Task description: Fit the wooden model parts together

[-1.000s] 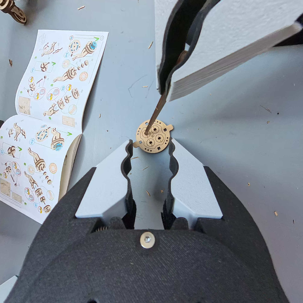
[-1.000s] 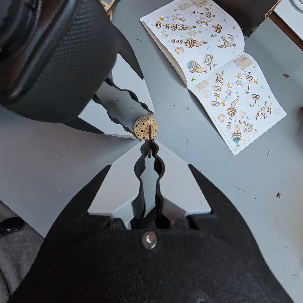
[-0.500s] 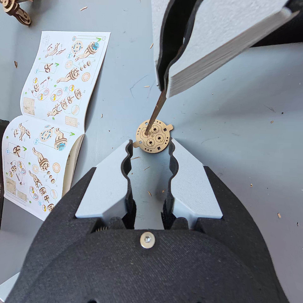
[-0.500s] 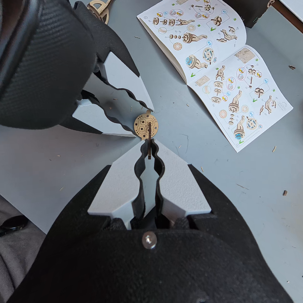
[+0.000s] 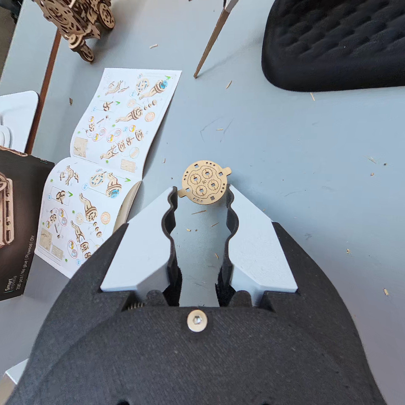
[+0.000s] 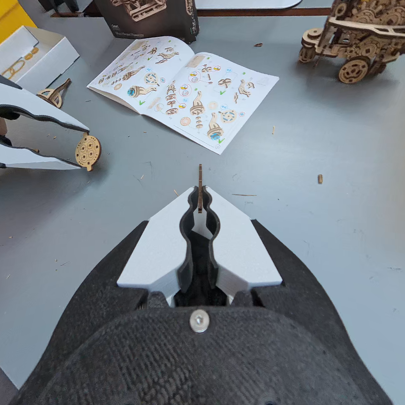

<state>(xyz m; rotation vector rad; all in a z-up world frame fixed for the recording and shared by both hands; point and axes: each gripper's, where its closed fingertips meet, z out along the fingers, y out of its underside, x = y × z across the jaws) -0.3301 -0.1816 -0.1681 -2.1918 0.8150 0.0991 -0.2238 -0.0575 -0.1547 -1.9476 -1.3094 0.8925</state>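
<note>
My left gripper (image 5: 201, 189) is shut on a round wooden disc (image 5: 203, 183) with four flower-shaped cut-outs and two small tabs, pinched edge to edge between its fingertips just above the grey table (image 5: 306, 153). In the right wrist view the disc (image 6: 88, 150) stands tilted on edge in the left gripper (image 6: 84, 150) at the far left. My right gripper (image 6: 199, 187) is shut on a thin wooden stick (image 6: 200, 175) that pokes forward from its tips. In the left wrist view the stick (image 5: 210, 41) hangs slanted at the top, well clear of the disc.
An open instruction booklet (image 5: 109, 164) (image 6: 186, 92) lies beside the disc. A dark kit box (image 5: 13, 219) (image 6: 149, 17), a built wooden model (image 5: 76, 24) (image 6: 355, 39), a small wooden sub-assembly (image 6: 53, 93), a white box (image 6: 32, 57) and a black padded object (image 5: 333, 43) ring the work area. About 15 cm separates my left fingertips from my right.
The stick's tip was in a hole of the disc. My right gripper has pulled it out and drawn back and away. My left gripper still holds the disc, now tilted up.
</note>
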